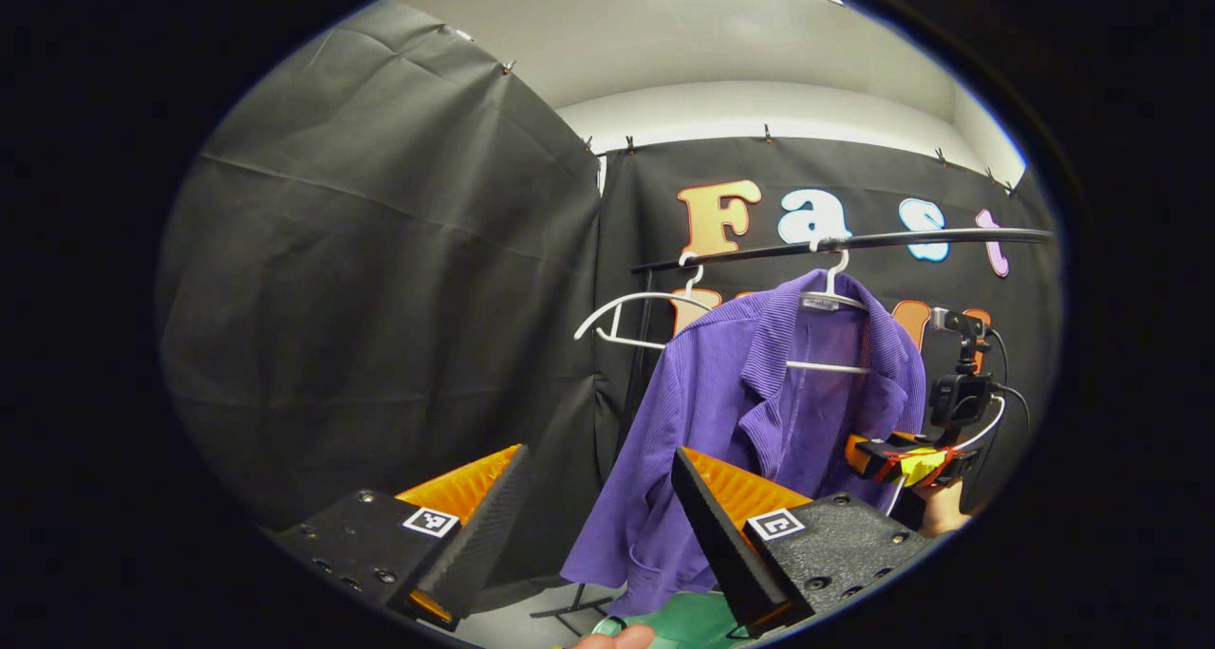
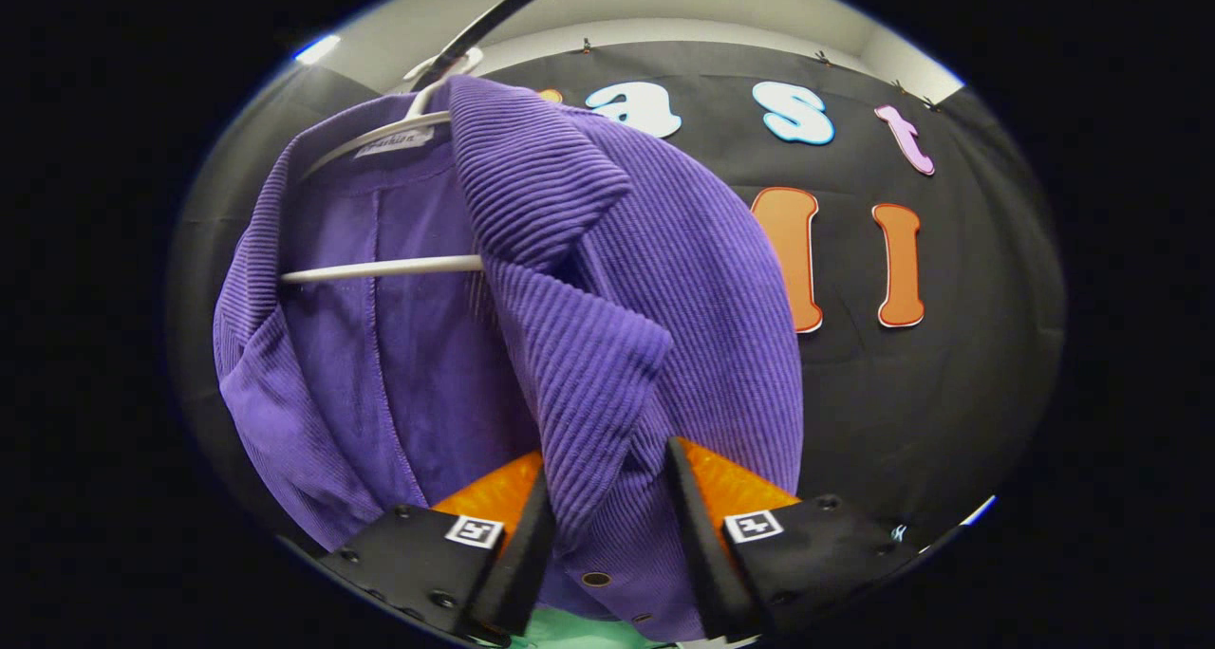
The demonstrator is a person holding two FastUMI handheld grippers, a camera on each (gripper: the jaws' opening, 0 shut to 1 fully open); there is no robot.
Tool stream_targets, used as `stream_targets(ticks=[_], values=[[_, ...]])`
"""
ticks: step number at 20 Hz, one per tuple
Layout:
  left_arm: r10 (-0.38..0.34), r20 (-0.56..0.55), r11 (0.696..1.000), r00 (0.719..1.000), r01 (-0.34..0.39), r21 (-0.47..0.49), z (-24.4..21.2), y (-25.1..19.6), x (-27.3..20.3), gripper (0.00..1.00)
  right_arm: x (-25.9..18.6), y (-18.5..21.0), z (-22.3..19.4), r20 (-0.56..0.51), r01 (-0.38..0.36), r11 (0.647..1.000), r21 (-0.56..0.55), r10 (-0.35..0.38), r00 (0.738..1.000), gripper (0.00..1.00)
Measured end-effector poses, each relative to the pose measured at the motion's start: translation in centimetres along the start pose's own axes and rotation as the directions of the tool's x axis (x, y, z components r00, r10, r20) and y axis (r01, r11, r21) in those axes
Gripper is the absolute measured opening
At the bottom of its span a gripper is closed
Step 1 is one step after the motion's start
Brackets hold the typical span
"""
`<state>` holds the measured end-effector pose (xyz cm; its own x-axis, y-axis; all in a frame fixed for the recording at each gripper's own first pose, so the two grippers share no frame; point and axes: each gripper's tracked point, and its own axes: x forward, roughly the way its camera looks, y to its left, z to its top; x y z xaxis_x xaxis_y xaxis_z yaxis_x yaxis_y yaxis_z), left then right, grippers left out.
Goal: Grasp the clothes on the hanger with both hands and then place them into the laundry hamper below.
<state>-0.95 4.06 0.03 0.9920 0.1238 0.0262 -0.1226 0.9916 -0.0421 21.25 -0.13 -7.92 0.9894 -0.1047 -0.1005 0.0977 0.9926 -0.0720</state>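
Right gripper (image 2: 603, 526) spread around the front edge of the purple jacket (image 2: 570, 279), cloth between the fingers but not yet pinched: best pushed a little deeper, then squeezed on the thick ribbed fold. Left gripper (image 1: 598, 516) wide and empty, well short of the jacket's left front; better brought in to the far-side panel. Jacket hanging on the white hanger (image 1: 828, 300) from the rail (image 1: 854, 241), green hamper (image 1: 683, 625) below; lift off the hook before lowering.

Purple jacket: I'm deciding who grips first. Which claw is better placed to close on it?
Right. The right claw already straddles the purple jacket front edge, jaws open. The left claw hangs open, short of the fabric.
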Motion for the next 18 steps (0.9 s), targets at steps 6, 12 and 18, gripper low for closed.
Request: stream_targets(ticks=[6,12,18], values=[[-0.145,-0.036,0.988,0.989,0.143,-0.054,-1.6,-5.8,2.3,0.93,-3.1,-1.7,2.8,0.065,-0.088,0.995,0.036,0.085,0.994,0.16],[-0.310,-0.086,0.941,0.947,0.293,-0.170,-5.6,-15.6,7.0,0.93,-8.5,-2.9,6.1,0.124,-0.215,0.976,0.047,0.208,0.970,0.10],[-0.236,-0.120,0.963,0.964,0.216,-0.161,-9.7,-19.2,12.8,0.96,-11.4,-4.8,8.5,0.152,-0.214,0.977,-0.009,0.213,0.965,0.10]])
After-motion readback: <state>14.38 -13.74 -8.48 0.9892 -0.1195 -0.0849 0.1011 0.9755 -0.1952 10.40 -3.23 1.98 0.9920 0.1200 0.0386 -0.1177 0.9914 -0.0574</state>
